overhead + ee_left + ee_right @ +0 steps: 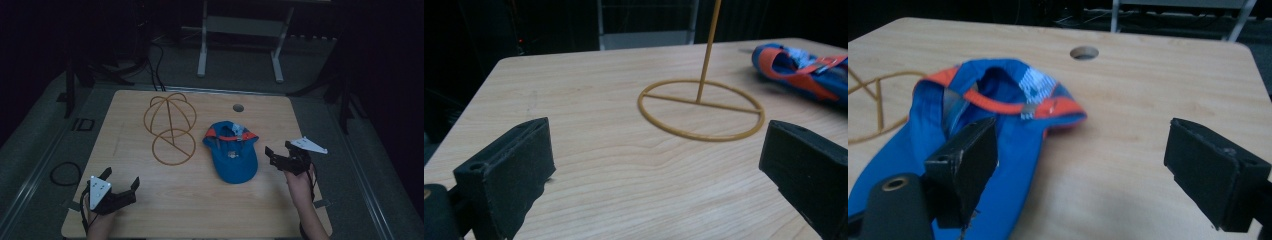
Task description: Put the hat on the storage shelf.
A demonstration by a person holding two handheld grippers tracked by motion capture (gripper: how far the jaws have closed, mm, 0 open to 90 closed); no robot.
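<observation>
A blue cap with orange trim (231,150) lies upside down near the middle of the wooden table (130,210). The cap (993,110) sits just ahead of my right gripper (1098,170), whose jaws stand wide apart and hold nothing. In the high view that right gripper (280,150) hovers just right of the cap's brim. A yellow wire cap stand (171,127) rises left of the cap. Its round base (701,109) lies ahead of my left gripper (659,165), which is open and empty. The left gripper (121,180) is near the table's front left corner.
A round cable hole (238,107) pierces the table behind the cap. Beyond the far edge stands a white metal frame (240,30) on the dark floor. Cables (65,172) lie on the floor at the left.
</observation>
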